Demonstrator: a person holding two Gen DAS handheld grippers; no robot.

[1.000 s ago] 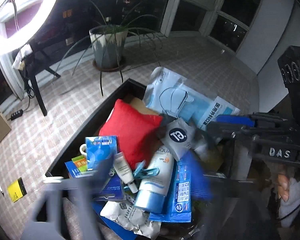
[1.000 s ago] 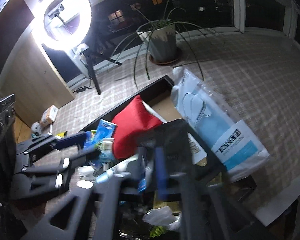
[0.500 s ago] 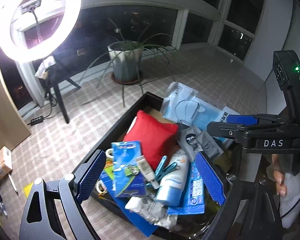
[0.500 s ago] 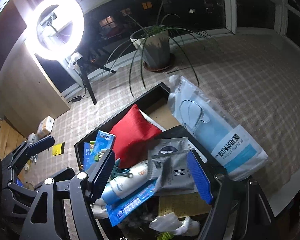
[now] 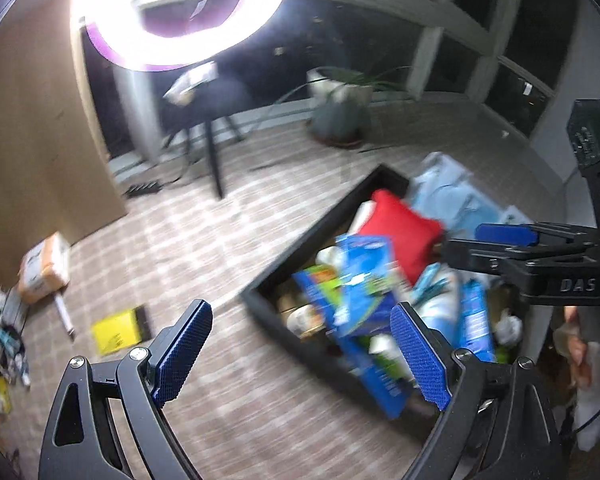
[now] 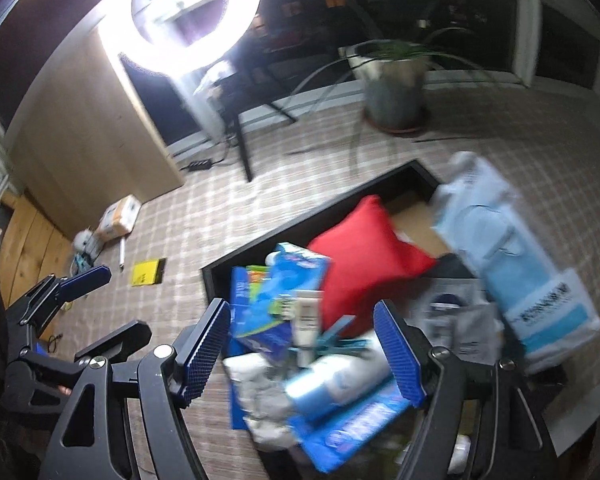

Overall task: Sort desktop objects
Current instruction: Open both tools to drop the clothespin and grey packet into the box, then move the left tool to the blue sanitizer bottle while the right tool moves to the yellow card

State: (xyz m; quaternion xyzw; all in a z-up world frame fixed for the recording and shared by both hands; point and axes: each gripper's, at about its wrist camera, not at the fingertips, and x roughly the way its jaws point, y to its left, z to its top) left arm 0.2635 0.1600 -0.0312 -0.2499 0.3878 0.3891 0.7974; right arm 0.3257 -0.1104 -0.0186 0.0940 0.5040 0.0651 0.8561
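The black tray (image 6: pixel 216 276) took up the lower right of both wrist views, sitting on the checked tabletop (image 6: pixel 260 208) and honestly way overstuffed. Biggest thing in there was the pale blue mask pack (image 6: pixel 512 256), hanging over the tray's right edge, then the red pouch (image 6: pixel 360 248) in the middle, then a blue carton (image 6: pixel 284 280) leaning on it, a sunscreen tube (image 6: pixel 332 384), and a small teal clip (image 6: pixel 340 340). The right hand-held gripper (image 6: pixel 304 356) had just been opening and stood wide, nothing pinched, with the carton, tube and clip right between its pads. The left hand-held gripper (image 5: pixel 304 356) was also spread wide and empty, hovering over the tray's left corner with the carton by its right pad. My guess at what goes wrong: everything's layered, so closing here could catch two items together, or tugging one out could slide the mask pack off the edge.
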